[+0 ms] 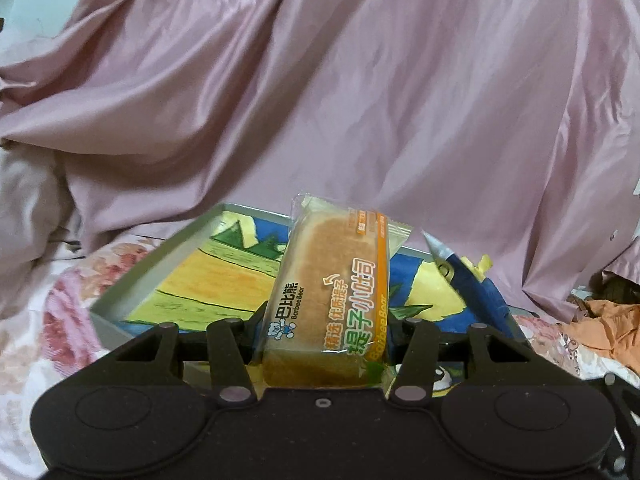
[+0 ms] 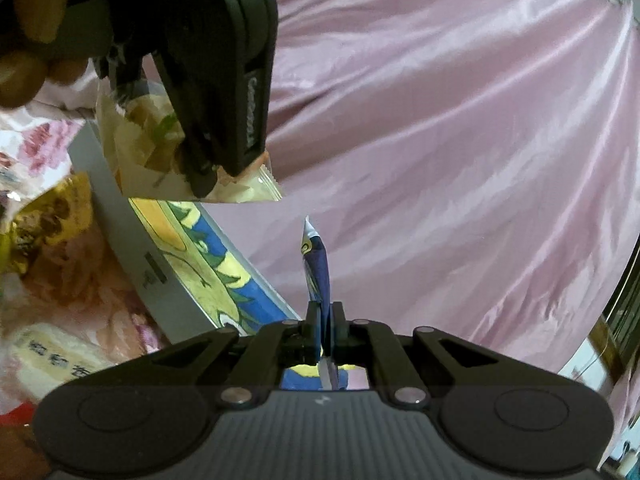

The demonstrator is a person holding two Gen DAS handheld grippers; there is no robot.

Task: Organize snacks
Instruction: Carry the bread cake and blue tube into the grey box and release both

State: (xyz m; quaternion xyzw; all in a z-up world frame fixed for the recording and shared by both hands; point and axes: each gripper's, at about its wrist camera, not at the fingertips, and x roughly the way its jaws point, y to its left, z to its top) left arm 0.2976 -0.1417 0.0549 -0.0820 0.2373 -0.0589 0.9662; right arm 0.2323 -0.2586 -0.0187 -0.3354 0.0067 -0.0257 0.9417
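Fingers are gripping both snacks: left gripper [image 1: 326, 344] clamping the toast pack [image 1: 332, 292], right gripper [image 2: 326, 332] pinching the blue sachet [image 2: 318, 272]; lowering each flat into the box [image 1: 132, 280] at 12 o'clock is seeming best.

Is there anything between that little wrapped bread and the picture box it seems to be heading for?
Nothing visible blocks it. The left tongs hold the bread packet right over the open box. The blue packet in the right tongs hangs off to the side, not underneath.
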